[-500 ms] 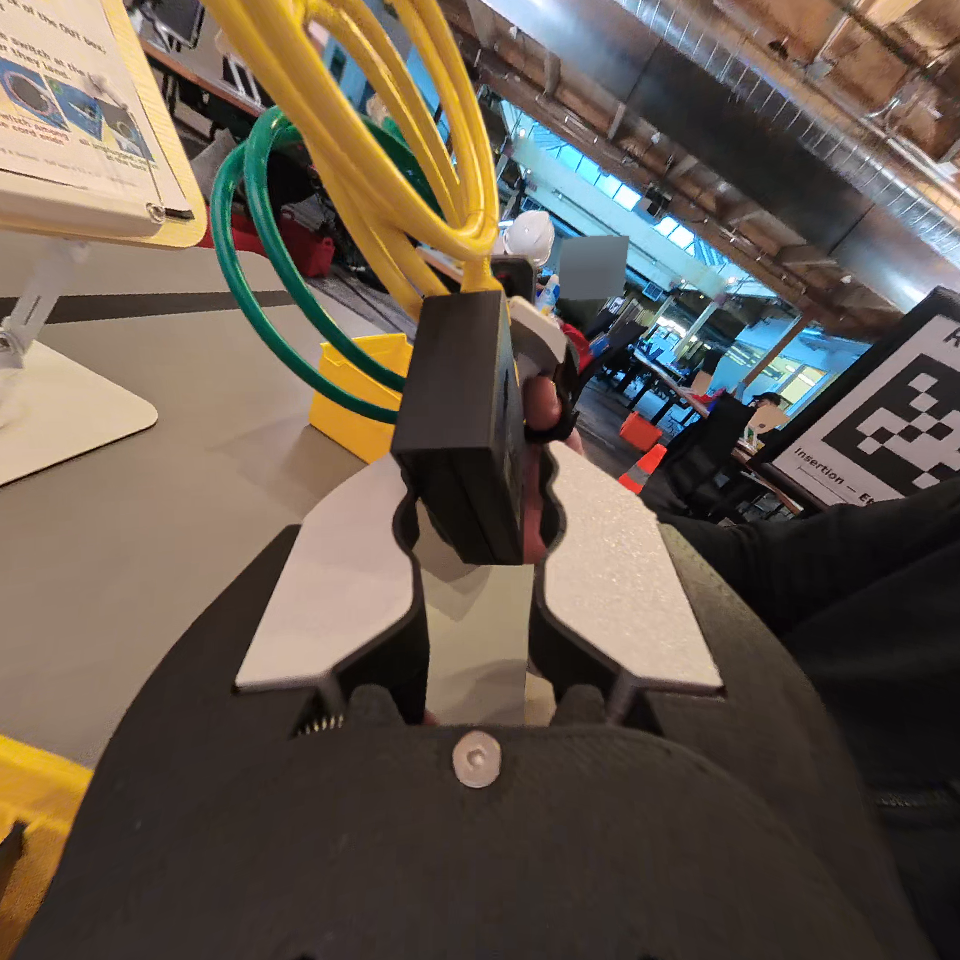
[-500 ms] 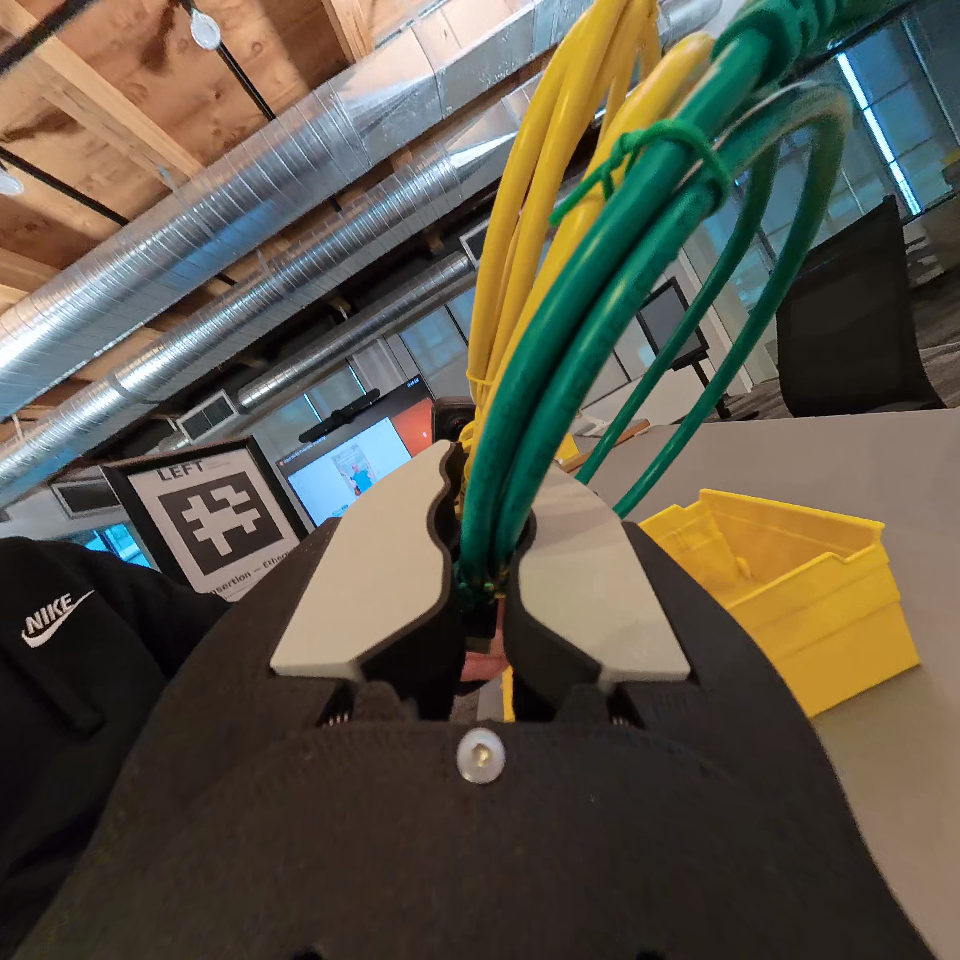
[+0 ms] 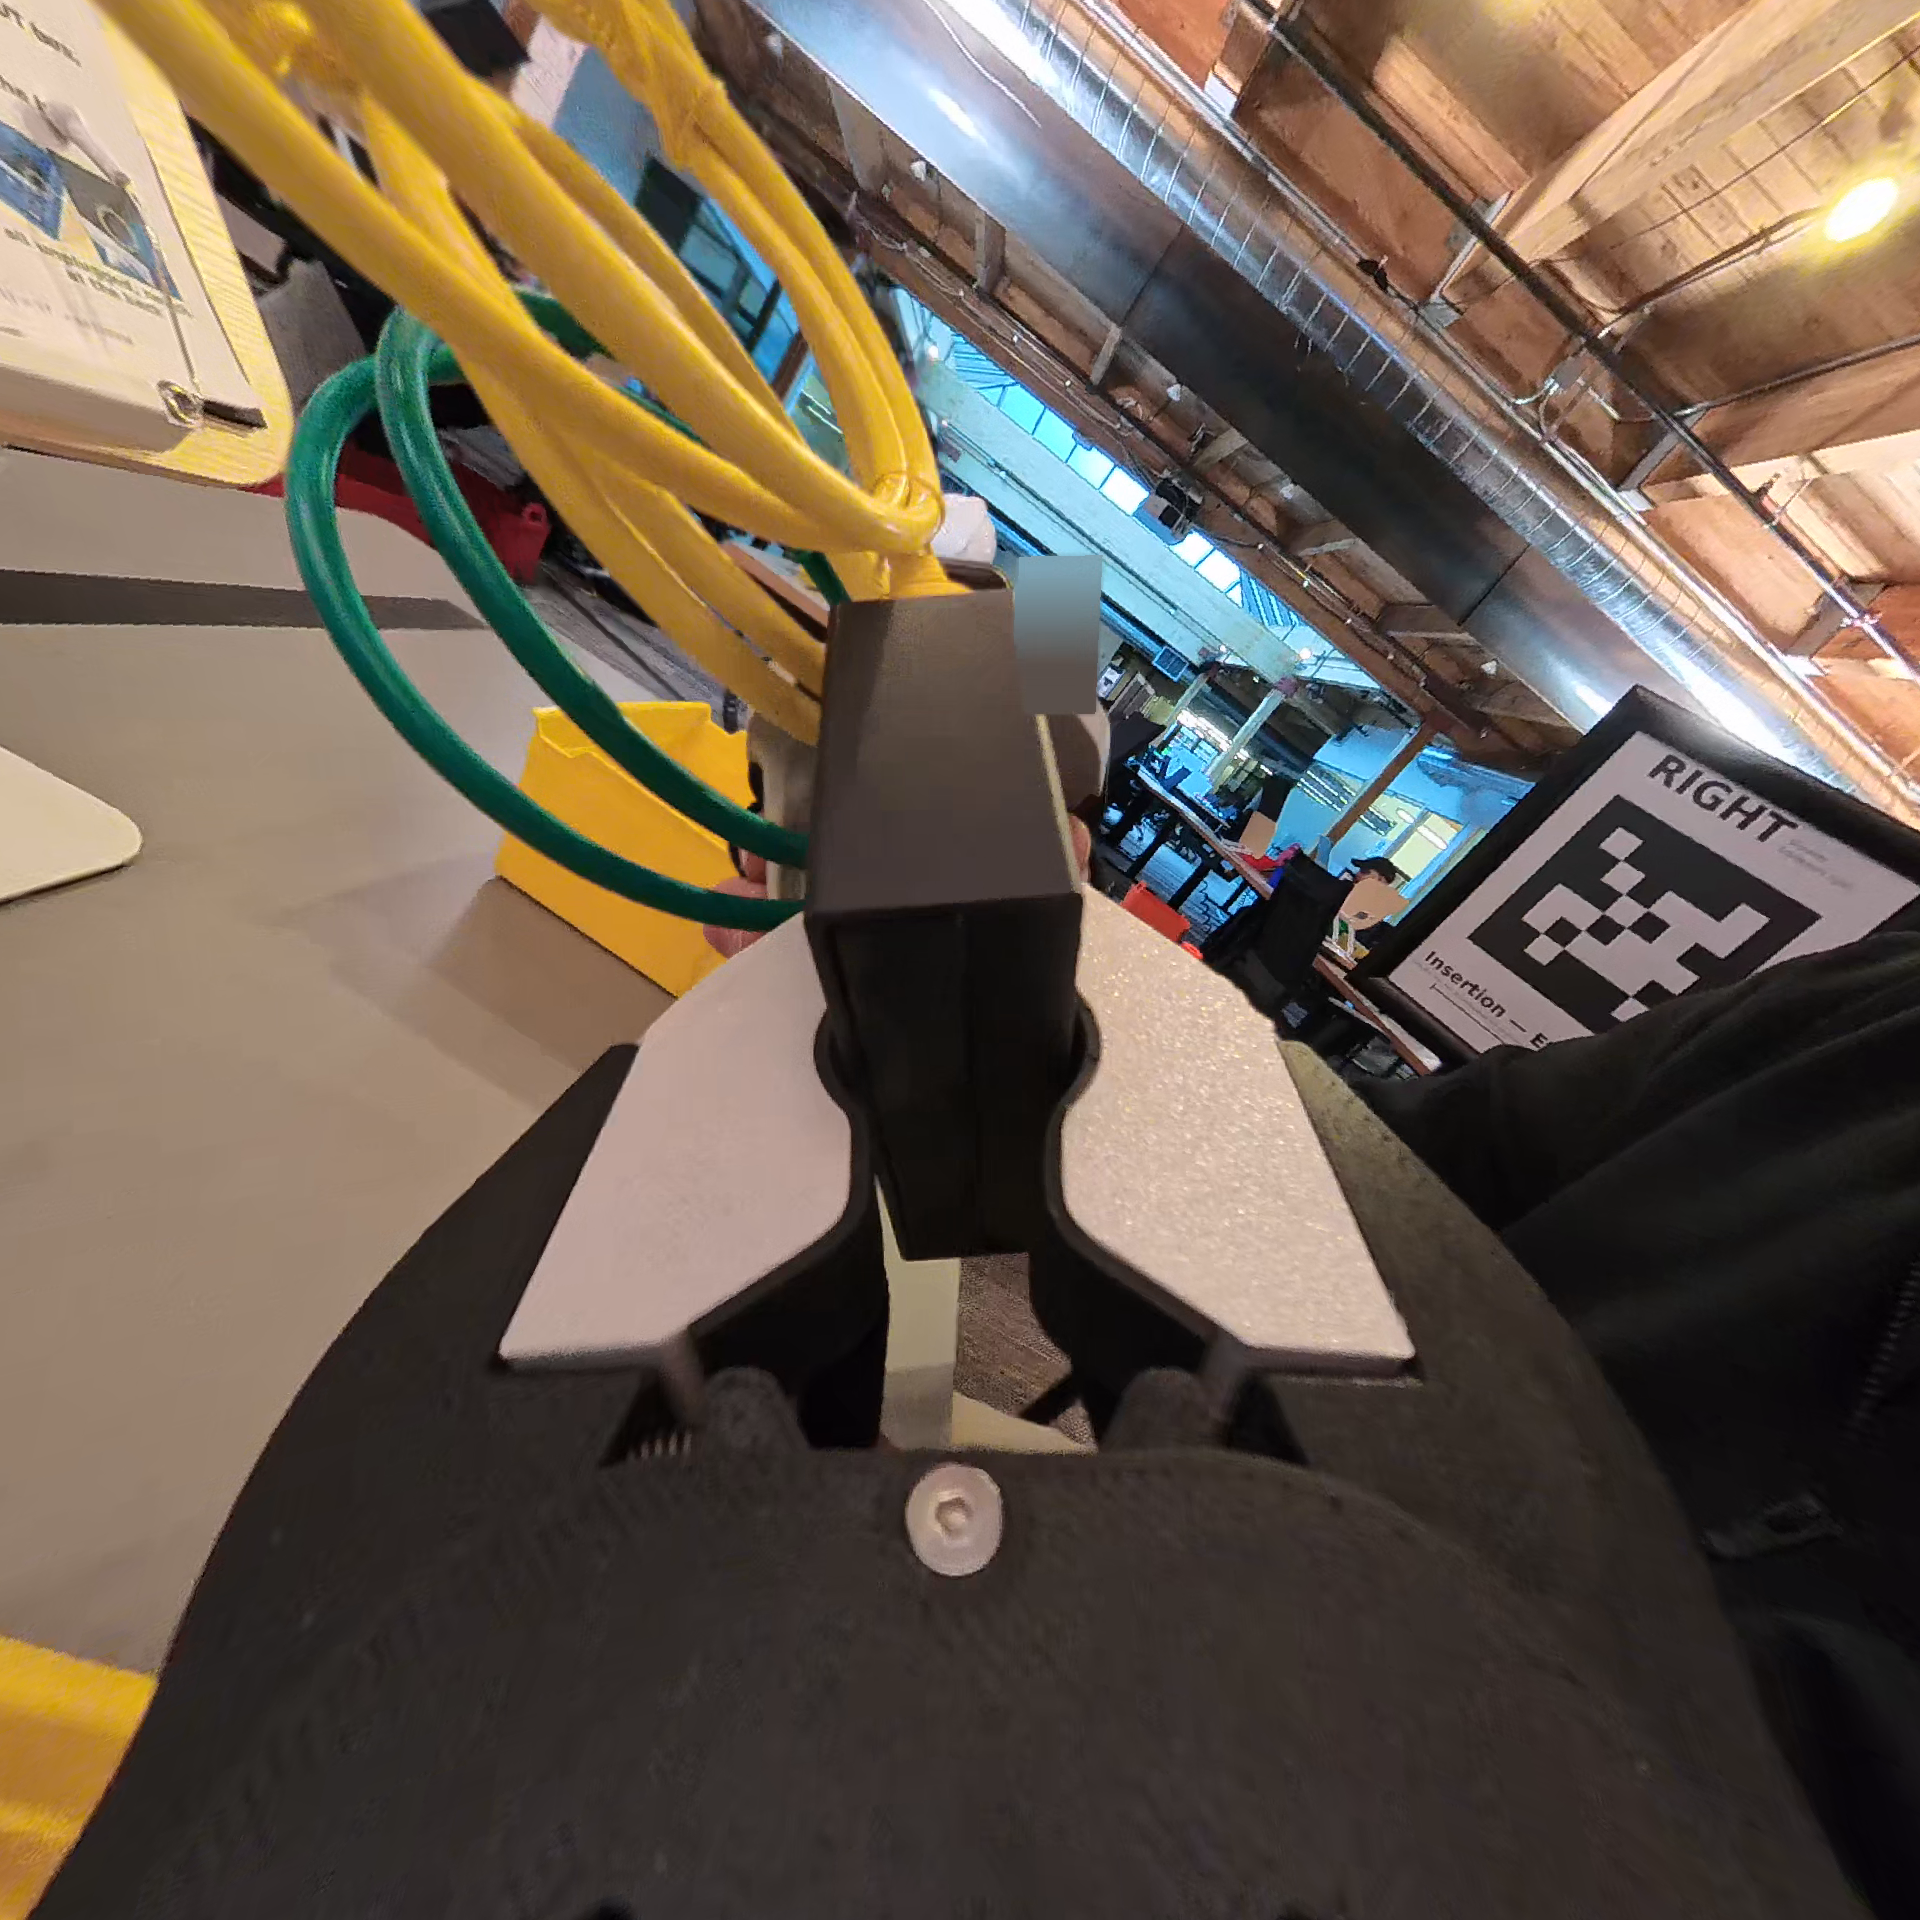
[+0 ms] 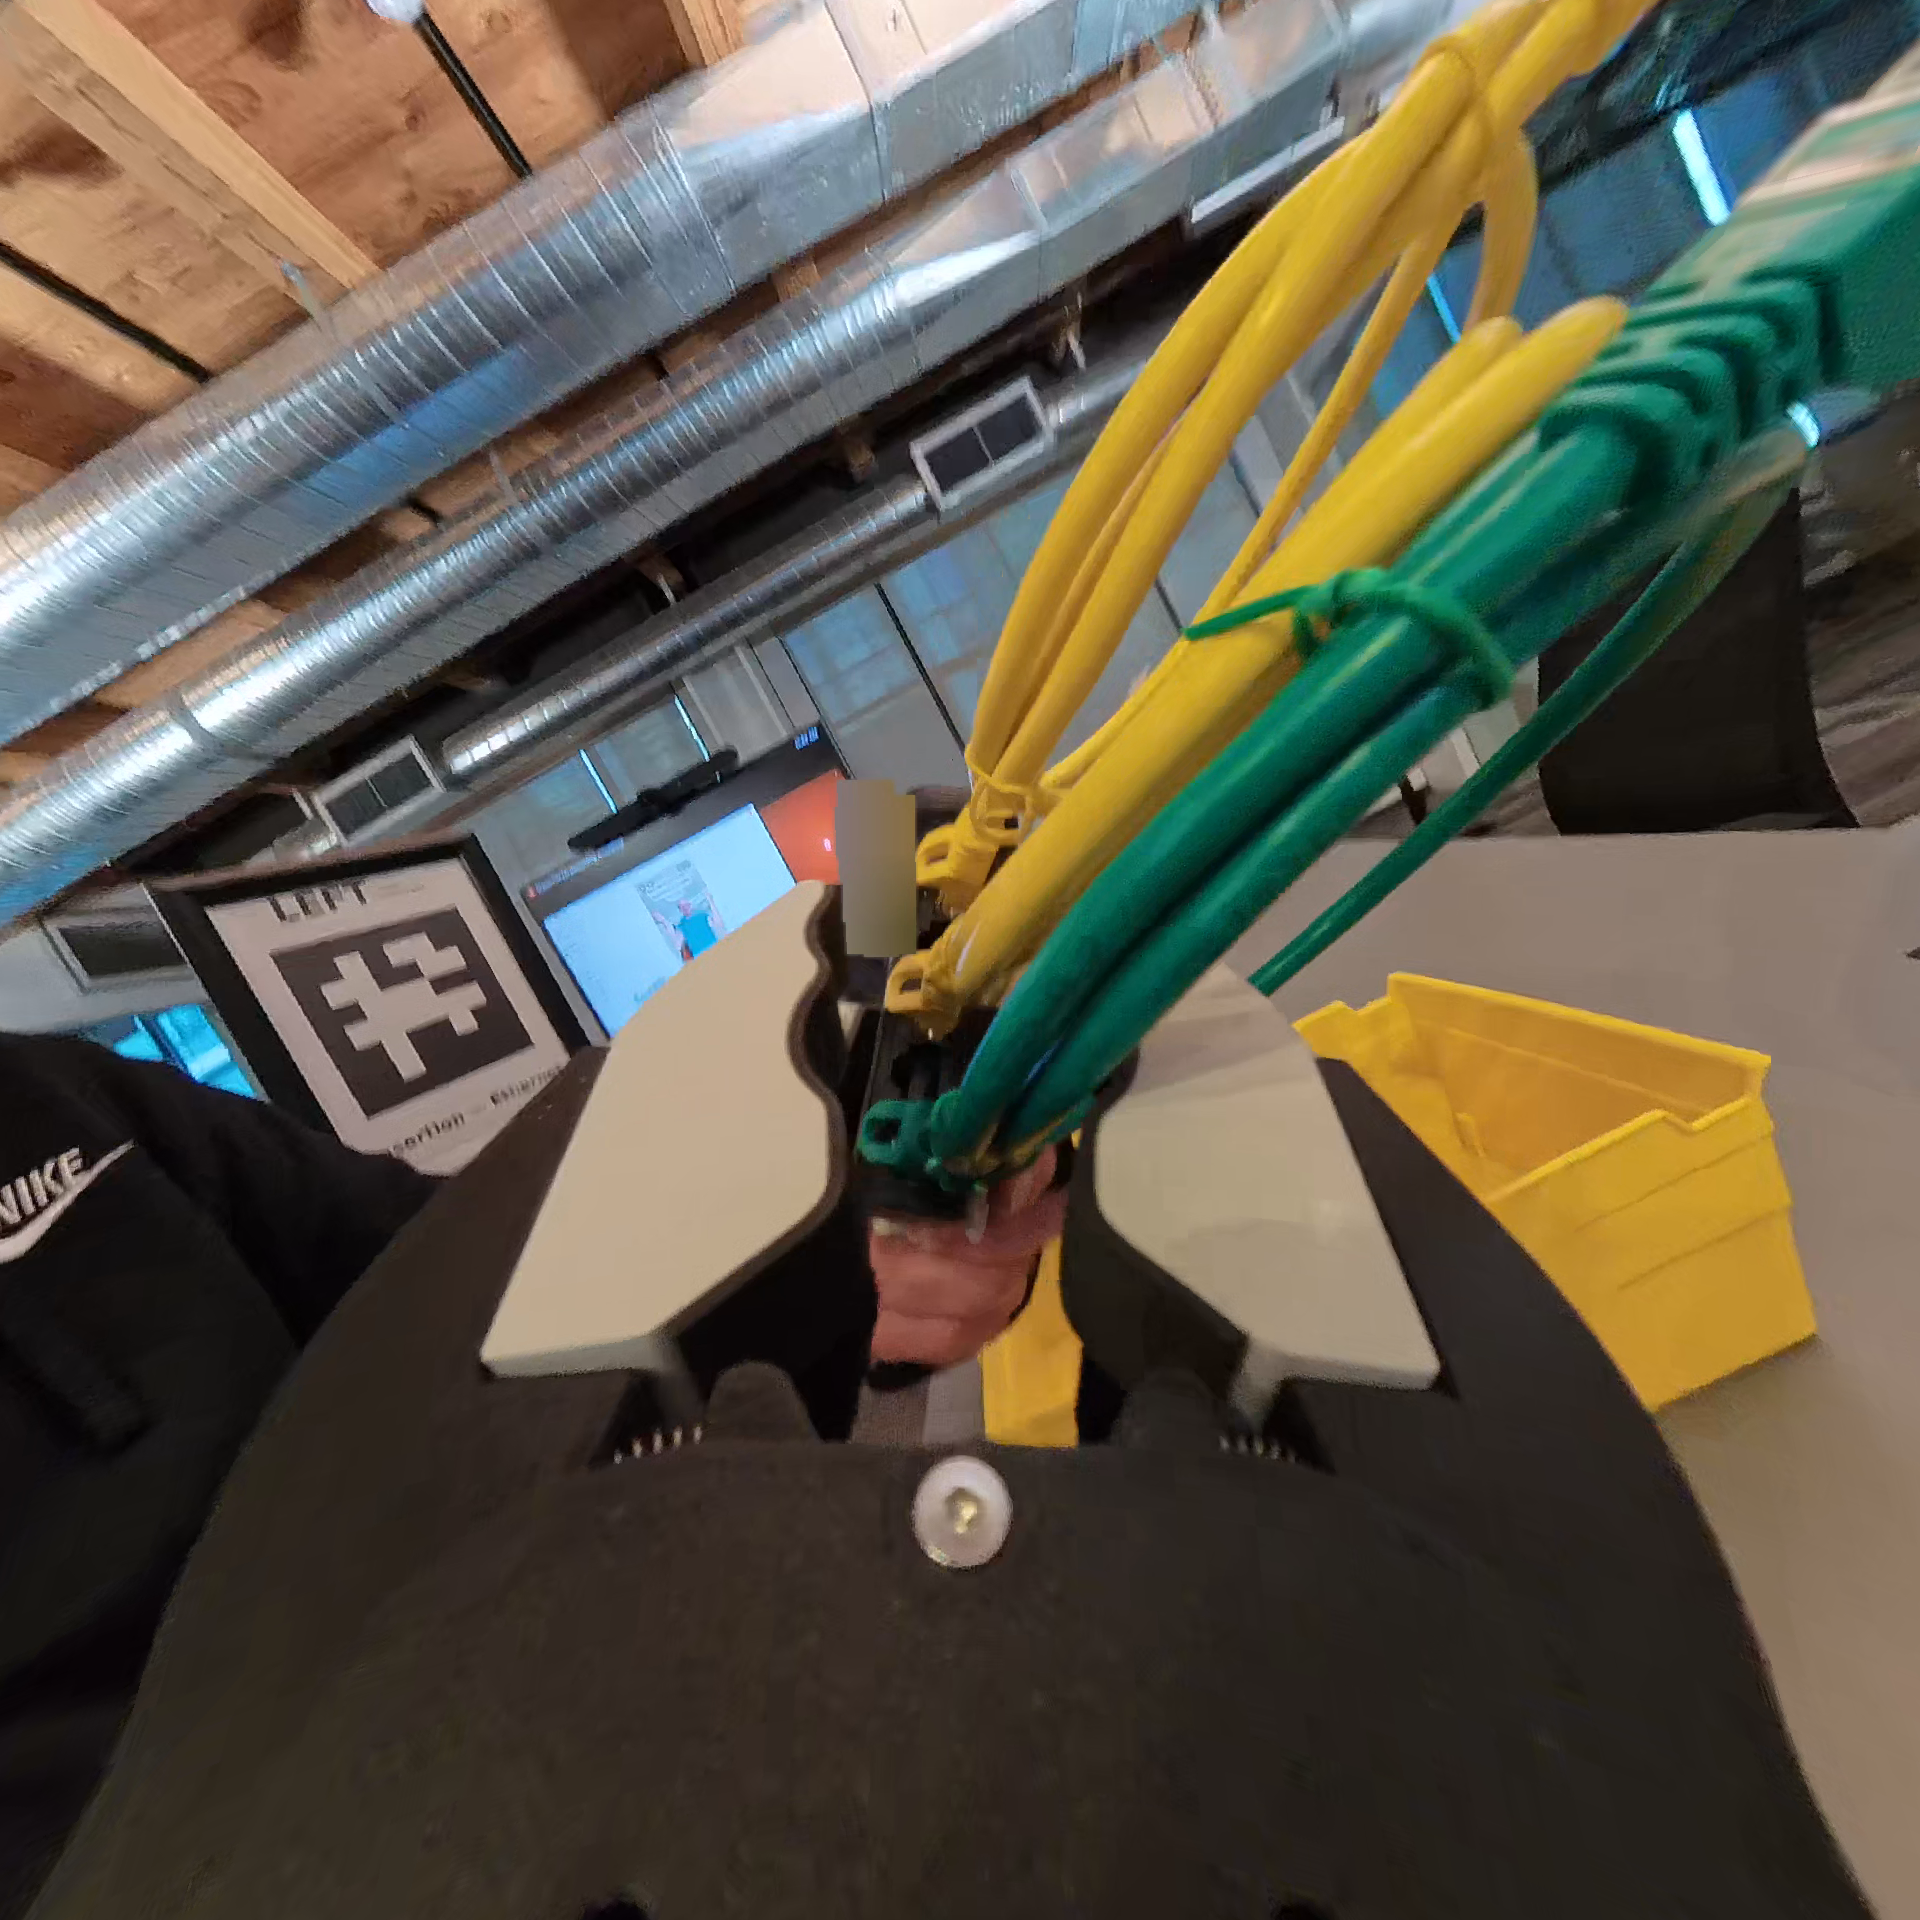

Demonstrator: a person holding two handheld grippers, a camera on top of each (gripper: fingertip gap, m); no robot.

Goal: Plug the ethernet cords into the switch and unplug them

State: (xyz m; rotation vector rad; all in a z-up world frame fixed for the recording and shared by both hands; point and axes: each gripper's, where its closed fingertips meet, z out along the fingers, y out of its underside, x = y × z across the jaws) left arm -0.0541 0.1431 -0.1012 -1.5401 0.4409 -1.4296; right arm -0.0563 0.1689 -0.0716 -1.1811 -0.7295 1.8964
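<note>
A grey counter (image 3: 260, 1039) with a dark stripe across its far part carries a yellow plastic bin (image 3: 613, 831), open side up, and the white flat foot of a stand (image 3: 52, 831) at its left edge

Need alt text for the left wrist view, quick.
The left tongs are shut on a black switch, held above a grey table. Yellow cords and green cords loop away from it, past a yellow bin.
</note>
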